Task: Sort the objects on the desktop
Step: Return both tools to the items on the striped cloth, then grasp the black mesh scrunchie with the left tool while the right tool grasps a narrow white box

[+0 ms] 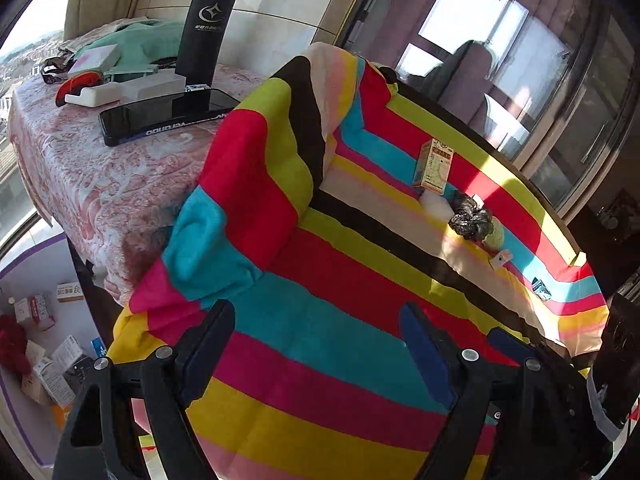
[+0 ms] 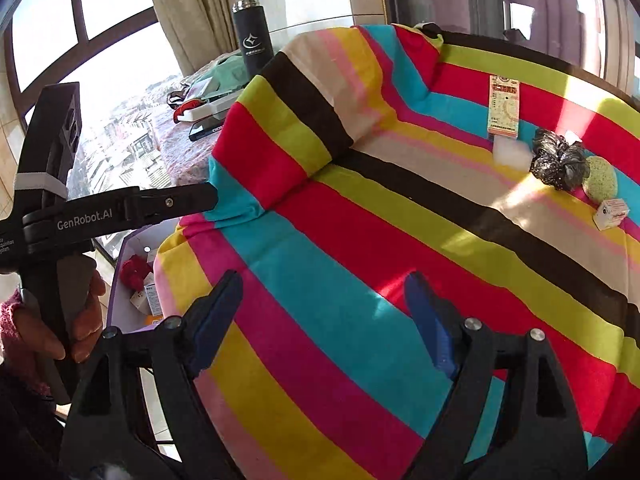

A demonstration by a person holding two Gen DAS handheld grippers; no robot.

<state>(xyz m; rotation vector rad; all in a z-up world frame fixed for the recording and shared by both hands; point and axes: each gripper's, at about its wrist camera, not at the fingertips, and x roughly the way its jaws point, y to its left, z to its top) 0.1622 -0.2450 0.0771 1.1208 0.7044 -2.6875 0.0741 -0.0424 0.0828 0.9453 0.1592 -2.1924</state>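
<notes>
1. The left part of the striped cloth [image 1: 360,280] is folded up in a thick soft bulge, and it hides whatever is under it and part of the side table [image 1: 100,184] behind it.
2. The black bottle [image 1: 208,32] is cut off at the top in the left wrist view; only in the right wrist view its metal cap can be seen.
3. Small items on the side table, a white block and something red, are too small to name with certainty. A dark flat phone [image 1: 168,116] lies at the front edge of this table.
4. The boxes on the floor [image 1: 44,344] at the lower left are partly cut off by the picture edge.
5. The things to sort stand in a row near the far right side of the cloth: an upright cardboard box [image 2: 503,106], a white foam-like block [image 2: 510,154] touching its base, a crumpled shiny black lump [image 2: 558,160], a speckled green round piece [image 2: 600,178] and a small white box [image 2: 612,213].
6. The left gripper [image 1: 324,344] has its blue-padded fingers [image 1: 426,352] wide apart, with only cloth under them.
7. The right gripper [image 2: 324,320] is also spread open and empty.
8. In the right wrist view a hand [image 2: 76,320] grips the handle of the left gripper; the sleeve is a pink knit.
</notes>
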